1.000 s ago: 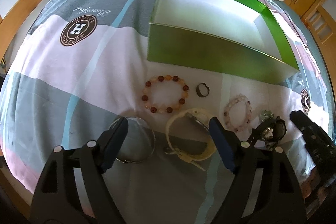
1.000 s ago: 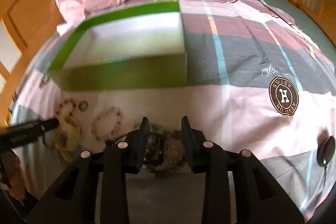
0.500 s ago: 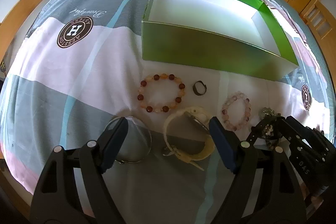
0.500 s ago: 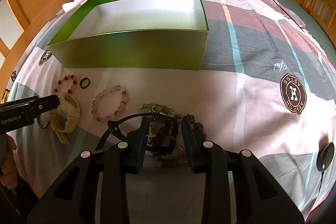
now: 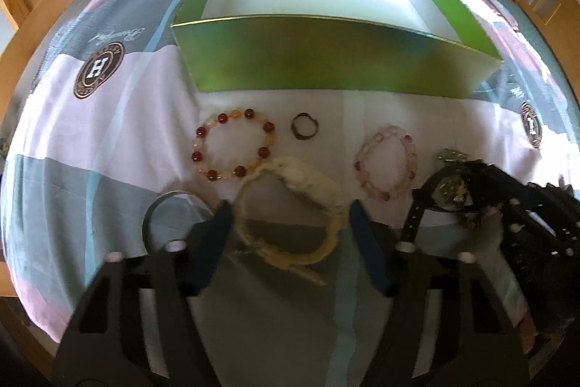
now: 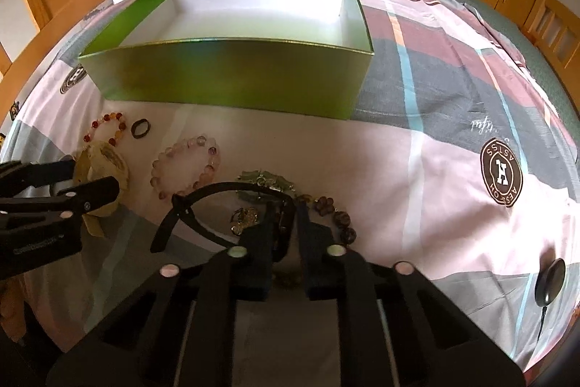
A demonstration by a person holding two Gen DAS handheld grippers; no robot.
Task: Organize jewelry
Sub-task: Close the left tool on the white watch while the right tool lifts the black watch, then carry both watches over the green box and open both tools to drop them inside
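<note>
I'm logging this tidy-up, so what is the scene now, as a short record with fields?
surface: bed cover
container: green box, open, nothing visible inside
left tool: jaws have just been closing around the cream watch, not yet pressing
right tool: shut on the black strap
loose on the cover: red bead bracelet, dark ring, pink bead bracelet, metal bangle

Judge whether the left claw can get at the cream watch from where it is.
Probably yes: the left claw straddles the cream watch, jaws just closing, nothing between them but the watch.
</note>
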